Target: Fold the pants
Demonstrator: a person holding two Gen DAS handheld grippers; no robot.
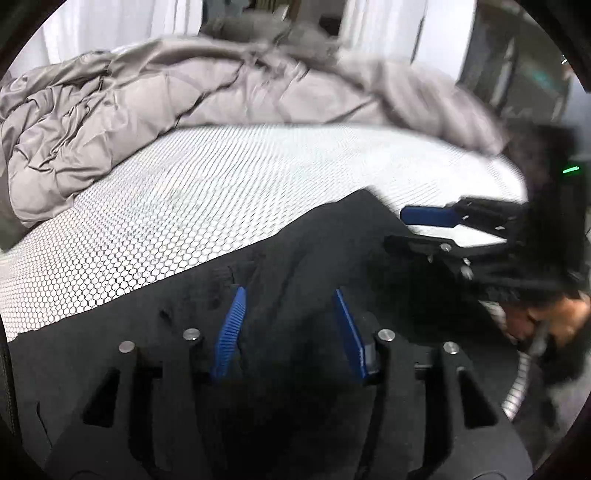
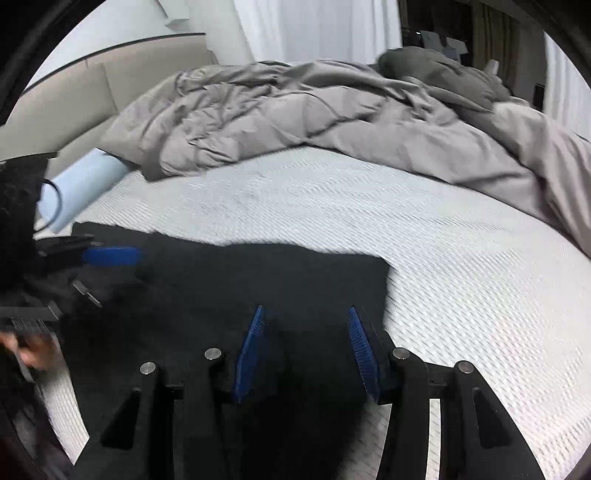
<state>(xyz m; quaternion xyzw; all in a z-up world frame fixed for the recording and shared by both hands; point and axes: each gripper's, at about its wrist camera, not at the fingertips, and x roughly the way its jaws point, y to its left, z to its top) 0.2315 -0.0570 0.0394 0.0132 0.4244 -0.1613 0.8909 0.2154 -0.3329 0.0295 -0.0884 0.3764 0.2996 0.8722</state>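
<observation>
Black pants (image 1: 295, 258) lie nearest, one soft matte garment spread flat on the mattress (image 1: 184, 206) at its near edge, with one squared corner reaching toward the middle of the bed. Over them, in the left wrist view, the left gripper (image 1: 290, 325) shows two blue ribbed pads (image 1: 232, 328) standing apart above the dark cloth; the fabric lies under and between them, and the blur and the black on black make it impossible to tell whether the pads press on it. In the right wrist view the right gripper (image 2: 308, 347) likewise has two blue ribbed pads (image 2: 251, 354) standing apart, its left one over the pants and its right one by their right edge; whether they pinch the cloth I cannot tell. Each tool is black plastic with round metal pins on its linkage, and each is seen from the side in the other's view, with a hand (image 1: 554, 317) behind it. White mattress fabric carries a fine honeycomb weave. One grey duvet (image 2: 314, 122), smooth and heavily crumpled, is heaped along the far side of the mattress. One pale blue tube (image 2: 81, 184) lies at the mattress's left edge beside a beige padded headboard (image 2: 74, 99). White curtains (image 2: 314, 29) hang behind the bed.
</observation>
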